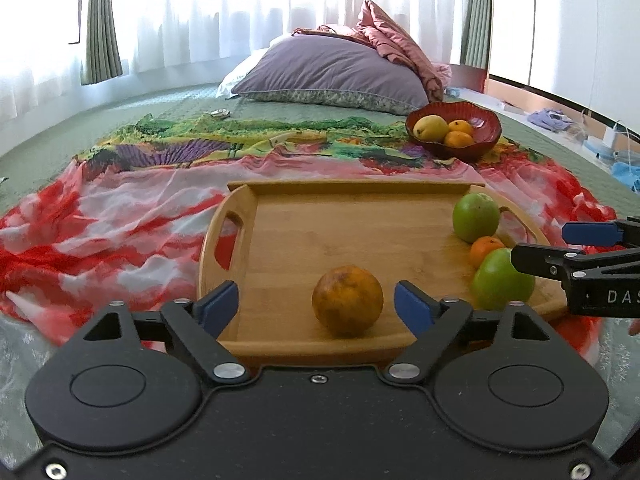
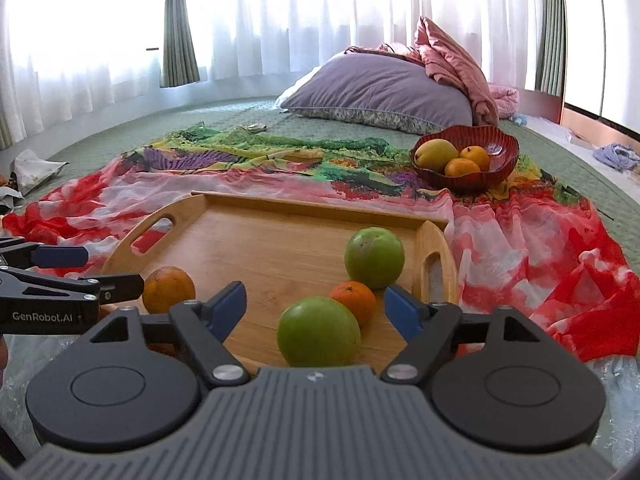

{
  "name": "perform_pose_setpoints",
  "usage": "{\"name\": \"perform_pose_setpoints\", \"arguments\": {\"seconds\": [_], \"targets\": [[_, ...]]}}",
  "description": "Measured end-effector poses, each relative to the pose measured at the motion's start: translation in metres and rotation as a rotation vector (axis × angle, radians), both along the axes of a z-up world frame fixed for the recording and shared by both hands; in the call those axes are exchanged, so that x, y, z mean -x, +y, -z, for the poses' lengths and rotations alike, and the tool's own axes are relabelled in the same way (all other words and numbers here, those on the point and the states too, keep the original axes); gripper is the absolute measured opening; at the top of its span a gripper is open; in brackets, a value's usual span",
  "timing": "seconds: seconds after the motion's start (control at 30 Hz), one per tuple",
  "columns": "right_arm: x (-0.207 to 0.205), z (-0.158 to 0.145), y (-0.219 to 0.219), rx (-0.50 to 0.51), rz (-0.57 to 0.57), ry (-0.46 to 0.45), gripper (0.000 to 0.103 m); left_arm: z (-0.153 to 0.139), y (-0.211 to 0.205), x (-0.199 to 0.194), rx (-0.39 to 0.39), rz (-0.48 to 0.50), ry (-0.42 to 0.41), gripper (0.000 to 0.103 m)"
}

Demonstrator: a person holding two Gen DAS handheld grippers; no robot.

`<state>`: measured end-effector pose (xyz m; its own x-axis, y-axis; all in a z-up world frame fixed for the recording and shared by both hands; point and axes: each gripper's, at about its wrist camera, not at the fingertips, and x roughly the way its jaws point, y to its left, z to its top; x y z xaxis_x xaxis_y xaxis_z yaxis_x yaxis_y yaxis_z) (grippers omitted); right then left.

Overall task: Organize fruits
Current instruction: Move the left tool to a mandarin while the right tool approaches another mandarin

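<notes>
Spread wide, my left gripper (image 1: pixel 316 308) hangs low over the near edge of the tray (image 1: pixel 344 232), nothing between its blue pads. One big orange (image 1: pixel 347 300) sits on the tray just ahead of that gap, near the front rim, not touched by either finger.

My right gripper (image 2: pixel 314 308) is also fully open and empty. Near green fruit (image 2: pixel 319 332) lies right before it, roughly centred between the fingers, clear of both pads. Small orange (image 2: pixel 354 301) sits just behind, touching or nearly touching that green one. Far green fruit (image 2: pixel 374 257) is further back, close to the tray's right handle.

All four fruits rest on the tray's bare wood; three cluster on its right side, the big orange alone toward front centre-left.

Tray lies on a red, white and green patterned cloth (image 1: pixel 120 216) spread over a green bedspread (image 1: pixel 172 100).

Beyond the tray's far right corner, a red bowl (image 2: pixel 505 148) stands on the cloth. It holds a yellow fruit (image 2: pixel 436 153) and two small oranges side by side.

Further back: purple pillow (image 1: pixel 332 70) with pink bedding (image 1: pixel 394 40) heaped behind it, white curtains (image 1: pixel 248 4) at the window.
</notes>
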<state>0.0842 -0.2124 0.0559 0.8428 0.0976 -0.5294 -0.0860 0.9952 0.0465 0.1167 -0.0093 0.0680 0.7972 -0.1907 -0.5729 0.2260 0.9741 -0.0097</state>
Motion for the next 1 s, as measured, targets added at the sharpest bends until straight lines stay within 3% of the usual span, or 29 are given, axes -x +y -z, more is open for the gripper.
{"name": "perform_pose_setpoints", "arguments": {"seconds": [0.2,0.6,0.8,0.87,1.0], "targets": [[0.014,0.004,0.004,0.025,-0.005,-0.023,0.091,0.005,0.006,0.015,0.025,-0.017,0.013,0.095],[0.051,0.025,0.01,0.088,-0.017,-0.082,0.094,0.02,0.015,0.053,0.049,-0.046,-0.007,0.102],[0.07,0.038,0.018,0.128,0.007,-0.102,0.094,0.034,0.008,0.069,-0.015,-0.03,0.001,0.102],[0.077,0.042,0.022,0.144,0.006,-0.109,0.092,0.04,0.006,0.073,-0.036,-0.03,-0.001,0.101],[0.084,0.048,0.024,0.144,0.005,-0.113,0.086,0.046,0.005,0.077,-0.044,-0.034,0.01,0.087]]}}
